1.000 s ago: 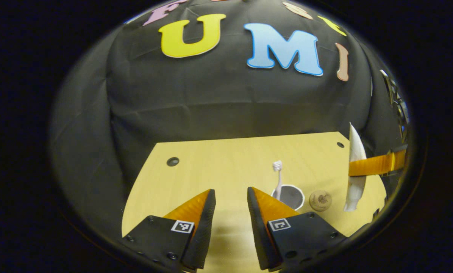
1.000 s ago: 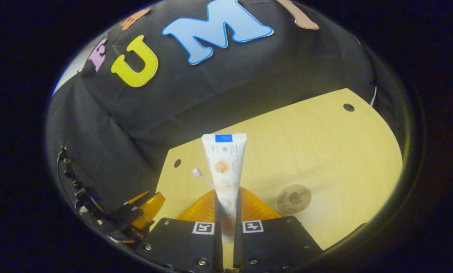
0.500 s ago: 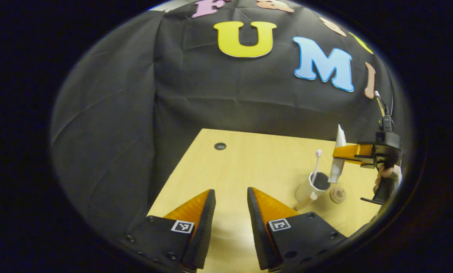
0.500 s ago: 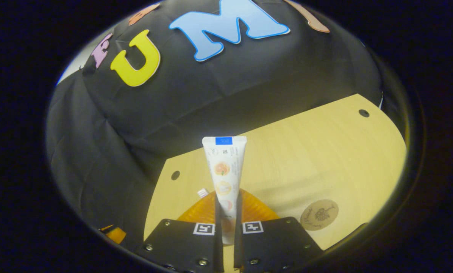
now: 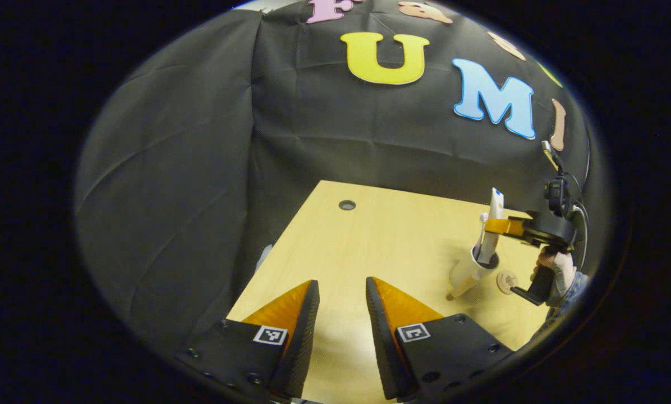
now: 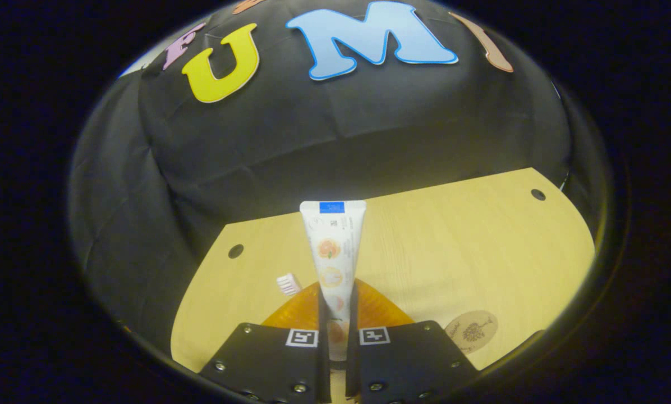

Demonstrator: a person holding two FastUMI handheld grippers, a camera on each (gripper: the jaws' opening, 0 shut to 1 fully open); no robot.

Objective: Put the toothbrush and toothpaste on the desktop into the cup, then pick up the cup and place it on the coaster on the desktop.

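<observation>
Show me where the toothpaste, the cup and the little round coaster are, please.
toothpaste [image 6: 331, 252]: right gripper view, middle of the tube's printed front.
cup [image 5: 463, 271]: left gripper view, its pale outer wall below the rim.
coaster [image 6: 471, 331]: right gripper view, centre of the round disc on the desktop.

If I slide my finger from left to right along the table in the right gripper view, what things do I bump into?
Toothbrush head → toothpaste, held upright between the right gripper fingers → coaster.
</observation>
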